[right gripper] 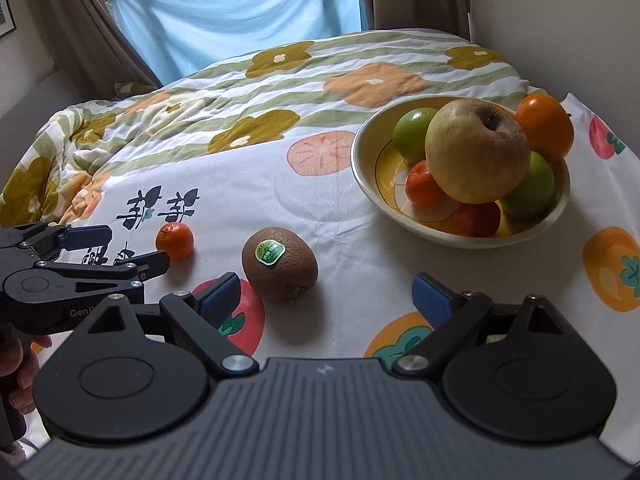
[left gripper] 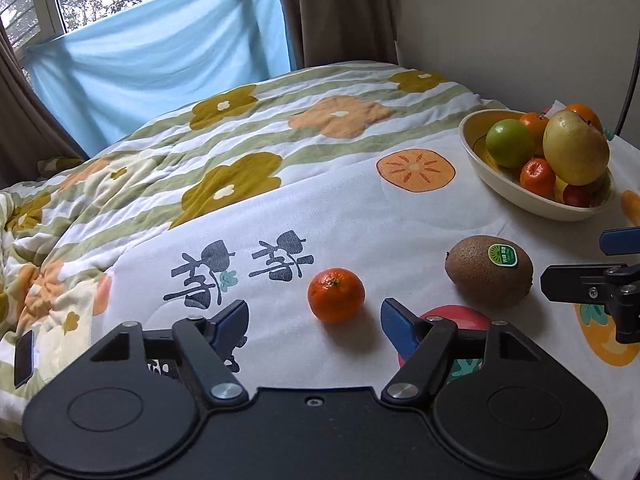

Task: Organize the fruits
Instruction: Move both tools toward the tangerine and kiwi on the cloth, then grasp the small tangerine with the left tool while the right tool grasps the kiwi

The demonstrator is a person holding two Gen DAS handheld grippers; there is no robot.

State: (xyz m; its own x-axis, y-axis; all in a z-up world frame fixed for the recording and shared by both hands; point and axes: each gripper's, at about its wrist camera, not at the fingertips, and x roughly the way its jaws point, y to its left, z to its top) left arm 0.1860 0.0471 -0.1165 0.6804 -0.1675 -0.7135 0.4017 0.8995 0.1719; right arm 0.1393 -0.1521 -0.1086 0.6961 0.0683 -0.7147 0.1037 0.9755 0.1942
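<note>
— Nearest items?
— Left gripper [left gripper: 314,320], fingers spread wide, nothing between them; a small mandarin [left gripper: 336,295] lies on the bedspread [left gripper: 280,216] just beyond their tips, untouched. Right gripper [right gripper: 326,294], likewise wide apart and empty; the kiwi [right gripper: 280,265], green sticker up, lies just ahead, nearer its left finger than its right.

— Further back?
— One cream bowl [right gripper: 448,236] toward the bed's far right side, near the wall. Contents: a large yellowish apple on top, two green fruits, small mandarins, something red beneath, an orange at the back rim. Beyond that, rumpled quilt, blue cloth under the window.

— Step in hand?
— I'd say pickup: two loose fruits left, each with tongs lined up on it.

— Next move?
— Probably ease forward until the fingers straddle the fruit, close gently since both are round and may roll, then carry to the bowl. It's heaped already, so placement wants care.
</note>
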